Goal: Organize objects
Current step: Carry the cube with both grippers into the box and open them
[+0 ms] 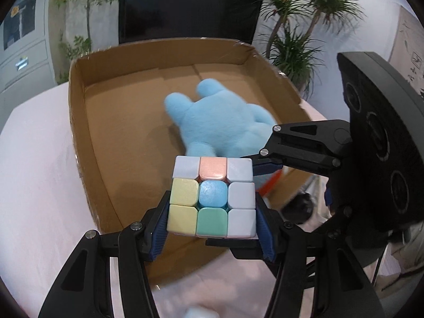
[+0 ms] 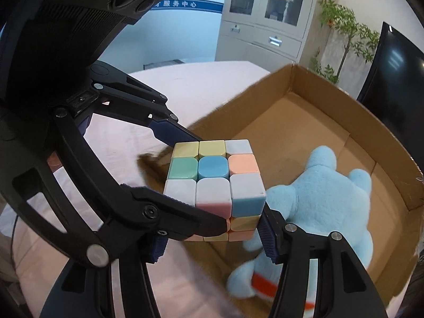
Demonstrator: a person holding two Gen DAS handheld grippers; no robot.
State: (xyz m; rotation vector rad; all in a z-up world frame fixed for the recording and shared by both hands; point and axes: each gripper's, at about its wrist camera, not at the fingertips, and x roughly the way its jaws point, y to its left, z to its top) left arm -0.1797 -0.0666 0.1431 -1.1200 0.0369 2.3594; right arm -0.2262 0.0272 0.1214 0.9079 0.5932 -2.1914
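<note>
From the left wrist, the left gripper (image 1: 212,209) clamps the pastel cube (image 1: 213,196) between its blue pads above the cardboard box (image 1: 79,122), where the blue plush toy (image 1: 220,122) lies — from the right wrist, the right gripper (image 2: 216,234) pinches the same cube (image 2: 214,182) too.

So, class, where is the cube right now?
The cube is held over the near edge of the box, gripped by both tongs, left and right, just before the blue plush.

Blue wall band (image 2: 185,4) reads, perhaps, "服务中心".
</note>
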